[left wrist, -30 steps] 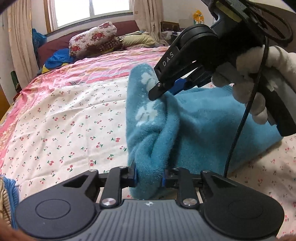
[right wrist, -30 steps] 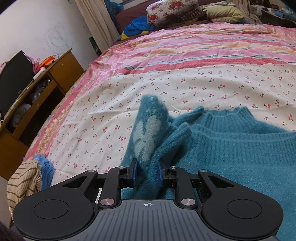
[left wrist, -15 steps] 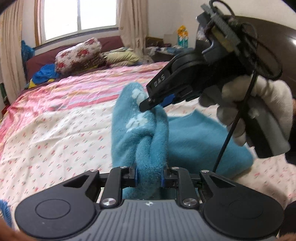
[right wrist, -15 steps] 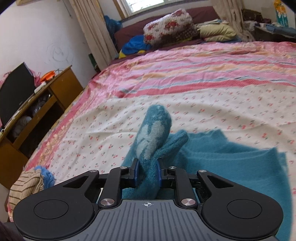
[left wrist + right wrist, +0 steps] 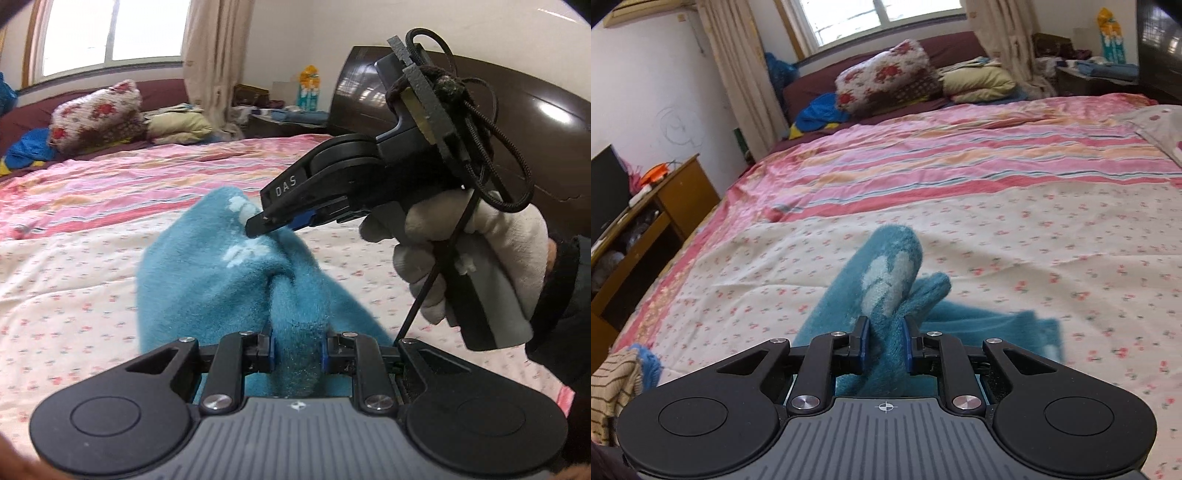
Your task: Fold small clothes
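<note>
A fuzzy teal sweater point(image 5: 207, 280) with pale white marks is held up off the bed by both grippers. My left gripper point(image 5: 297, 349) is shut on a bunched fold of it. My right gripper point(image 5: 884, 341) is shut on another fold of the sweater point(image 5: 886, 273), and it also shows in the left wrist view point(image 5: 273, 225), pinching the cloth's top edge, held by a white-gloved hand. The rest of the sweater hangs below and trails to the right over the bed.
The bed has a cherry-print sheet point(image 5: 1052, 251) and a pink striped quilt point(image 5: 960, 162) farther back. Pillows point(image 5: 886, 79) lie at the far end. A wooden cabinet point(image 5: 665, 206) stands left. A striped garment point(image 5: 613, 387) lies at the left edge. A dark headboard point(image 5: 535, 122) stands at the right.
Both grippers have lifted the sweater higher off the bed and kept their grip. Less of the sweater lies spread on the sheet, and the views tilt up toward the window.
</note>
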`<state>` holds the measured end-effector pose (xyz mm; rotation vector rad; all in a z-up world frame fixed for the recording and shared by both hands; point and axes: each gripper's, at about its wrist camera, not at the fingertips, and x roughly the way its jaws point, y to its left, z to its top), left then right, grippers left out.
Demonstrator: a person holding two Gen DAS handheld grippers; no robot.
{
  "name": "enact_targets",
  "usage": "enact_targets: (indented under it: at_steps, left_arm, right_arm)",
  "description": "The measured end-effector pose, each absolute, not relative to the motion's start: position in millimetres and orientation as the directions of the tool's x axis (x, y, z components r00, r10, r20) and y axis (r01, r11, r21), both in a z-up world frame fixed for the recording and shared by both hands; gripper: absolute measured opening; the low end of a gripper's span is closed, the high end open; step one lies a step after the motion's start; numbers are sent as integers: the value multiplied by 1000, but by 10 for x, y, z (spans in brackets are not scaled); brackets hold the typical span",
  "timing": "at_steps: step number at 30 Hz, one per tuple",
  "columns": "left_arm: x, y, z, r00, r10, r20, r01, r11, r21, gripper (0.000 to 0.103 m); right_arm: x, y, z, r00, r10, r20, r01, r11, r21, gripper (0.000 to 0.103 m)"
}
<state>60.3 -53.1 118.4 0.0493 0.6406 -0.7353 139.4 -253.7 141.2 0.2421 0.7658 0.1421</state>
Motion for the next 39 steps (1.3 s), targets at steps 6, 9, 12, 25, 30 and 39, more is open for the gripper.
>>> enact_targets:
  at_steps: [6,9,12,25,30,39]
  left_arm:
    - [686,-873,934,512,-621,-593,655,729,-199,27]
    - [695,-1037,749,480,-609,-631,654,728,-205,27]
    - [647,-1141,648,480,-595,-645,667,725,-172,28]
    - [240,-846,779,539,-600,-591,722,691,-44,42]
    - [205,-1013,689,563,-578,-591,733,680,34,42]
    - [298,-1106,881,550,-623,-556,733,679,-35,29]
  right_arm:
    - [1395,-2846,1140,681,158,-715,21,972,235,17]
    - [1407,-2930,891,649,122,-751,53,977,205,17]
    - [1372,-3002,761,640,123,-758,73,973,219,17]
    - [1254,-3115,804,646,245,-723,74,923,378,36]
    - [1261,-3134,804,647,310,-697,37,900,435,52]
    - [1167,-3182,989,687,243,-685,18,936,351,13]
